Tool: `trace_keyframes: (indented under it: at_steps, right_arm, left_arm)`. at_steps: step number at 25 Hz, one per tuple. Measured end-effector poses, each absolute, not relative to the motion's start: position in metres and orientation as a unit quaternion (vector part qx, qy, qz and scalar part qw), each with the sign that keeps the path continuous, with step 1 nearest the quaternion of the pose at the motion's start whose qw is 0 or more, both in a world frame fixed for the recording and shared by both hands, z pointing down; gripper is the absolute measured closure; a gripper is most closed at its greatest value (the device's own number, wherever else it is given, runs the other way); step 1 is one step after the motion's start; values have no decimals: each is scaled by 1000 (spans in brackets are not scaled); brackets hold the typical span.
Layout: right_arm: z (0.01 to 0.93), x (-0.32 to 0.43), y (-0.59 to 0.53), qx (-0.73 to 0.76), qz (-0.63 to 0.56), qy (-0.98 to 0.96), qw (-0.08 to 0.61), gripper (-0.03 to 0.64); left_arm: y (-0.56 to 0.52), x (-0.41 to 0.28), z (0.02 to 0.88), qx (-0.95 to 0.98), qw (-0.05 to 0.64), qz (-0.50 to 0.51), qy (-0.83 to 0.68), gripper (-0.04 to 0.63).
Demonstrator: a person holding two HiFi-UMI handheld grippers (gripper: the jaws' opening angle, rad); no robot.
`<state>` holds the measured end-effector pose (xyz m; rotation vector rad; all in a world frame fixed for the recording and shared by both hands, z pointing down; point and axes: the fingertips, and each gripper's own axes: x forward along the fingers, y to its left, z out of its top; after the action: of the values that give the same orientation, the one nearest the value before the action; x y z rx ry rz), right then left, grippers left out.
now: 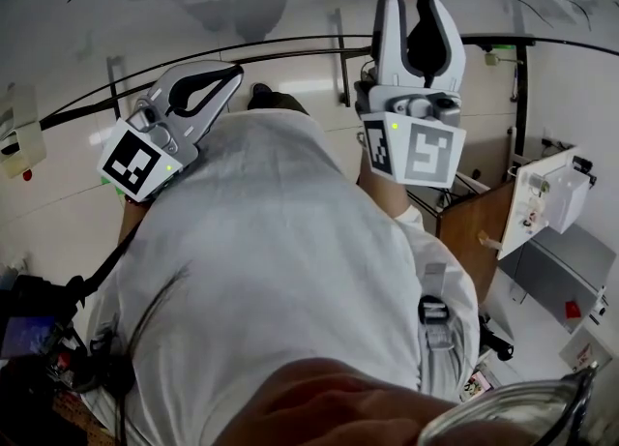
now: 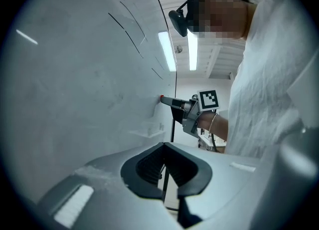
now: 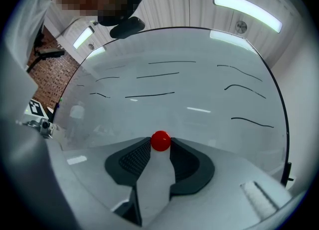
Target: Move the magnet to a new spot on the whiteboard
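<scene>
Gripping the magnet (image 3: 160,140) was the step in hand: the right tool (image 3: 160,147) was clenched on it, with the very tips of its dark ribbed pads pinching the magnet from either side. The magnet sat against the whiteboard (image 3: 209,69), low on the board as the right gripper view framed it, below several black marker strokes (image 3: 149,95) and well apart from them. From the head view the same tool stood raised towards the board with the red cap just showing beyond its tips.

The left tool (image 2: 164,146) took no part. Its jaws were drawn together with nothing between them, and it hung beside the board, apart from the magnet.

By my reading, the pick-up was made but the move itself had not begun. The next move would call for a firm, steady hold while the magnet was pulled or slid free of the board's attraction, then carried to a bare patch away from the strokes and set flat before the jaws let go. With so little of it caught between the pads, a crooked pull could probably twist it out.

The magnet looked like a small, round, glossy red button, smooth on top with a faint highlight, and barely wider than the gap it filled.
</scene>
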<state>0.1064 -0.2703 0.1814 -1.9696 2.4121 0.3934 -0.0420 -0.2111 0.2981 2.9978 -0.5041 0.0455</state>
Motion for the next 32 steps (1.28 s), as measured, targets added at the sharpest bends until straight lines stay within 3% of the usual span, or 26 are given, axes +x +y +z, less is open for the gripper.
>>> trace_keyframes:
  at_steps: [17, 22, 28, 32]
  right_arm:
    - [189, 75, -177, -655, 131, 744, -21, 491]
    - [204, 72, -167, -652, 123, 747, -28, 491]
    - [198, 42, -170, -607, 120, 785, 13, 491]
    - [185, 46, -147, -589, 129, 797, 13, 491]
  left_arm:
    - [-149, -74, 329, 989, 83, 17, -117, 595]
    - [-164, -100, 340, 981, 100, 15, -167, 595]
    - [-172, -135, 330, 967, 110, -3, -229, 595]
    - [-159, -127, 326, 965, 118, -9, -236, 595]
